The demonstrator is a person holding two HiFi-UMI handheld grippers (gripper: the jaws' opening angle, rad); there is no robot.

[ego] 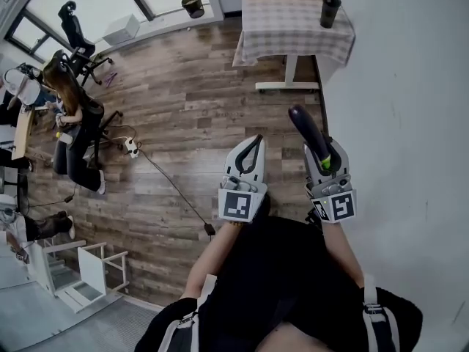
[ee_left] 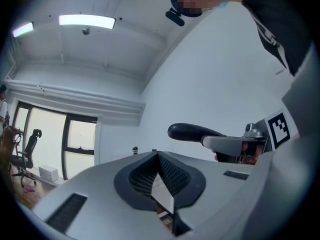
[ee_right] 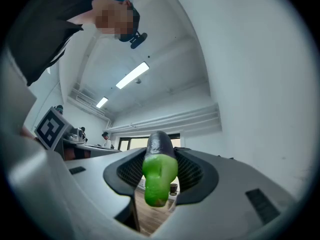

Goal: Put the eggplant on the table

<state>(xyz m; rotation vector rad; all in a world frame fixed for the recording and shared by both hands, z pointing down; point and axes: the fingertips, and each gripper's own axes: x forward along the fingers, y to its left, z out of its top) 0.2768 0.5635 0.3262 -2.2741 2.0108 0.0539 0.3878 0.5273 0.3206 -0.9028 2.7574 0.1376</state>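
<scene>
The right gripper is clamping the eggplant near its green stem, its dark body pointing to 11 o'clock toward the table ahead at 12, while the left gripper is hanging closed and empty at its 9.

Dark purple, green-stemmed eggplant; beige checked tablecloth; brown wood-plank floor; black bottle.
</scene>
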